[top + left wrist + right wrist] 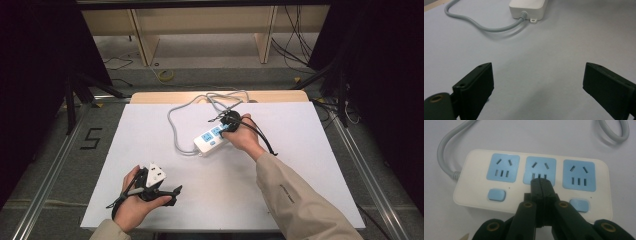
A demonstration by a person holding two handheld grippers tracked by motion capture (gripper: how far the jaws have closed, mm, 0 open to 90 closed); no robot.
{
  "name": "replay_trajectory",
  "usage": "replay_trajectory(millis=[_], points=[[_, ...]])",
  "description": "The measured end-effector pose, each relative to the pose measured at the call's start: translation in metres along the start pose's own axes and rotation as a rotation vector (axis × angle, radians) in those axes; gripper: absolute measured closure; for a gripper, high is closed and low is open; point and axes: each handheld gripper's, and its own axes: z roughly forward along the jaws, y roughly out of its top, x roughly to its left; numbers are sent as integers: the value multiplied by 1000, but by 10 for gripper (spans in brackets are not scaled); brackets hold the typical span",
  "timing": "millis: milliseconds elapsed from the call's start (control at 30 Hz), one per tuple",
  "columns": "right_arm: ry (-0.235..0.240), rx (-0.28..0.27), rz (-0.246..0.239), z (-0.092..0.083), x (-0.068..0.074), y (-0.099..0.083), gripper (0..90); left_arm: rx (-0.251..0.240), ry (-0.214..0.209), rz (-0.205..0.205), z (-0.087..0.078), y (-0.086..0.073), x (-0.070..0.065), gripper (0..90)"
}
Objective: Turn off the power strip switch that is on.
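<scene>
White table (300,165), blue-socketed white power strip (531,182)

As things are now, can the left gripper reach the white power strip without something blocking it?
Probably yes. The left gripper stands open, and bare white table lies between it and the power strip. Its grey cable curves off to one side; the right gripper is shut over the strip's middle socket.

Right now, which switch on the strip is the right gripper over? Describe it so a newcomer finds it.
On the white table sheet lies a white power strip with three blue sockets in a row. Below the sockets sit blue buttons. The shut right gripper points at the middle socket, so its button is hidden under the jaws, between the left button and right button.
</scene>
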Motion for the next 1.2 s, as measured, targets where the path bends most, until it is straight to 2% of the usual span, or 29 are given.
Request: replay_trajectory(millis=[267, 1200], points=[[0, 15, 20, 0, 1, 2, 900, 0, 0, 0, 0, 0, 0, 95], [-5, 28, 18, 0, 1, 4, 900, 0, 1, 2, 0, 0, 0, 96]])
